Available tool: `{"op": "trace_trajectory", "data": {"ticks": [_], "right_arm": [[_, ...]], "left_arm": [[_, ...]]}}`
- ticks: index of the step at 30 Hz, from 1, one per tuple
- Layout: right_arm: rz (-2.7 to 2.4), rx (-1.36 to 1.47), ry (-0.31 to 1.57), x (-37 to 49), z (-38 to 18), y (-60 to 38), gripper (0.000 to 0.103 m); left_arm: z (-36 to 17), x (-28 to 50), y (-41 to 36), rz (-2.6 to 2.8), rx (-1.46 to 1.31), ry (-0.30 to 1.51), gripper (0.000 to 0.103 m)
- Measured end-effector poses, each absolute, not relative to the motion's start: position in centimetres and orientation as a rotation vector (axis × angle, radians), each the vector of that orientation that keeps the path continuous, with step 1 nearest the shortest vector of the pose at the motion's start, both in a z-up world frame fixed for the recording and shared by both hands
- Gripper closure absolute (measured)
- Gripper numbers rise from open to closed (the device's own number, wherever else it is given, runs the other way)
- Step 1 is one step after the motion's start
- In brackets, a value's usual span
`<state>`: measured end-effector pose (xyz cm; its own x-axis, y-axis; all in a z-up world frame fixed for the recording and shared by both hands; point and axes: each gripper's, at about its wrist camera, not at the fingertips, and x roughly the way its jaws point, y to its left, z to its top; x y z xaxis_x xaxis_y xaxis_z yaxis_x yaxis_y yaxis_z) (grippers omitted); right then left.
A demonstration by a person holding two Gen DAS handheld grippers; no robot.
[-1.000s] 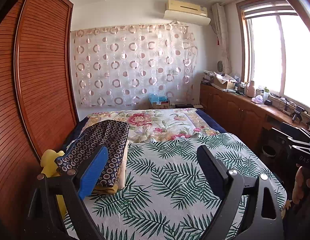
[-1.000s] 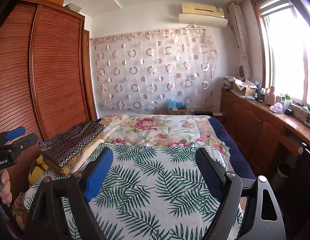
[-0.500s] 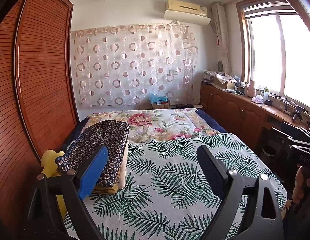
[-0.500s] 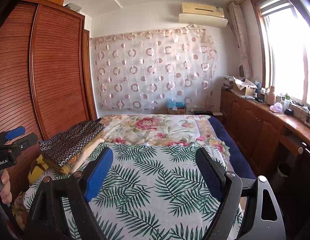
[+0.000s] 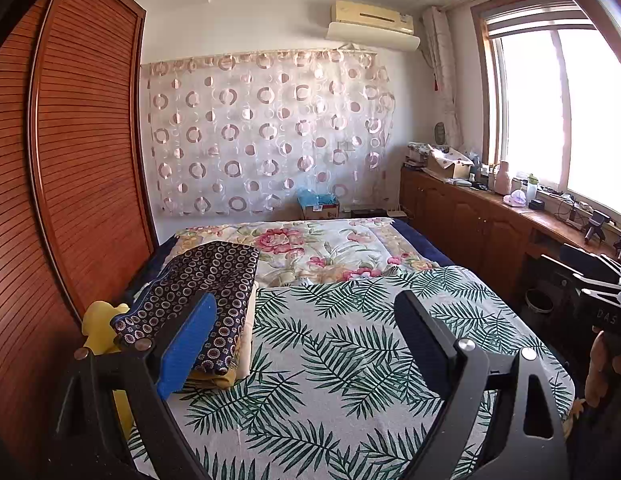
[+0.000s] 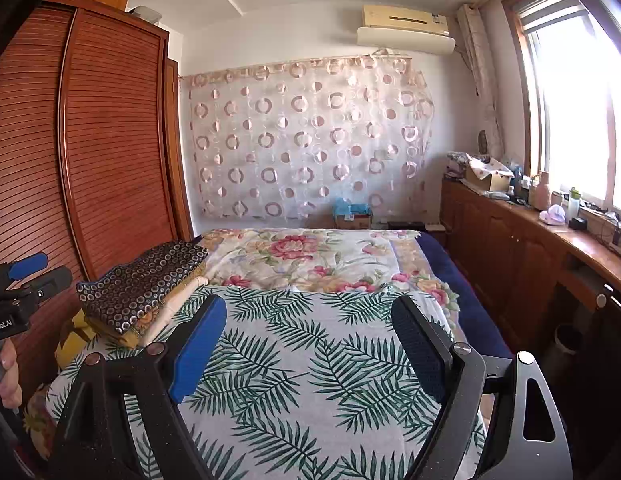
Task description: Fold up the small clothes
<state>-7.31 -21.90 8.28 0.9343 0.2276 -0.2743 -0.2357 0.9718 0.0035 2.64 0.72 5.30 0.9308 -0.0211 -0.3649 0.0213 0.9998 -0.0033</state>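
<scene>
A stack of folded clothes lies at the bed's left edge, topped by a dark blue ring-patterned garment [image 5: 198,292], with cream and yellow pieces beneath; it also shows in the right wrist view [image 6: 142,284]. My left gripper [image 5: 306,340] is open and empty, held above the palm-leaf cloth [image 5: 350,360], its left finger just in front of the stack. My right gripper [image 6: 310,340] is open and empty above the same palm-leaf cloth [image 6: 310,360], right of the stack.
A floral bedspread [image 5: 318,248] covers the far half of the bed. A wooden wardrobe [image 5: 78,168] stands close on the left. A wooden cabinet [image 6: 530,248] with clutter runs under the window on the right. A yellow item [image 5: 100,320] sits beside the stack.
</scene>
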Motion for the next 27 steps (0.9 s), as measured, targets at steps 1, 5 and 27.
{"op": "trace_trajectory", "data": {"ticks": [1, 5, 27], "right_arm": [[0.237, -0.029, 0.277, -7.32, 8.22, -21.90, 0.017], [0.236, -0.030, 0.277, -7.32, 8.18, -21.86, 0.017], [0.240, -0.027, 0.278, -7.26, 8.22, -22.12, 0.017]], "left_arm": [[5.30, 2.64, 0.73, -0.022, 0.001, 0.373, 0.012], [5.25, 2.65, 0.74, -0.022, 0.000, 0.373, 0.012], [5.20, 2.62, 0.82, -0.022, 0.002, 0.371, 0.012]]}}
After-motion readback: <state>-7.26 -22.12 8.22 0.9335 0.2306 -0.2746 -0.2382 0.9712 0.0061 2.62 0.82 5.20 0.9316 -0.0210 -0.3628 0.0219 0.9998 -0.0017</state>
